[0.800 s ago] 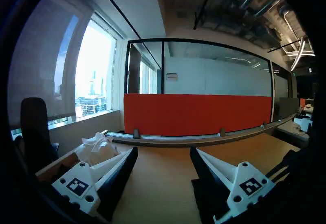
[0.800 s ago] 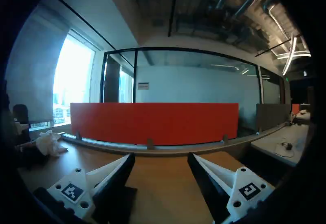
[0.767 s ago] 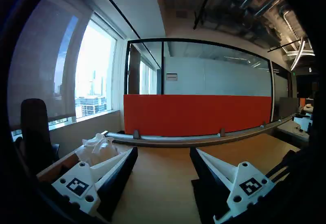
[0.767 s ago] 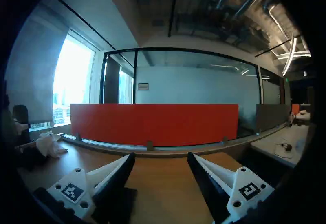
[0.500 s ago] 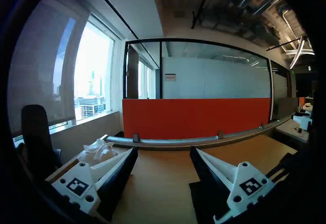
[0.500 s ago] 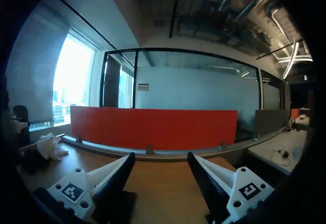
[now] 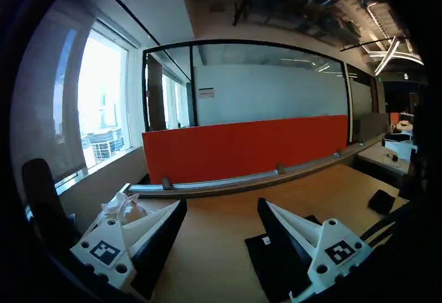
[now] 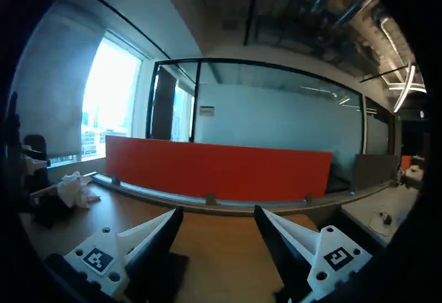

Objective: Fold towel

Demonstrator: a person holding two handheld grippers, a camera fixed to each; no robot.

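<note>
The left gripper is holding its two white-and-black fingers spread wide, with nothing between them, and is hovering low over a light wooden desk. A flat black towel with a small white tag is lying on the desk directly under and beside the right-hand finger, its near part hidden by that finger. I am calling it a towel by its look and cannot be sure. A crumpled white cloth is sitting near the desk's far left corner, just behind the left-hand finger. A small black pouch is lying well apart, toward the right. A long orange partition panel is standing along the back of the desk.

The right gripper is likewise keeping its fingers wide apart and empty above the same wooden desk. A dark flat patch is showing beside its left-hand finger. The crumpled white cloth is lying far off to the left, and the orange panel is running across behind.
</note>
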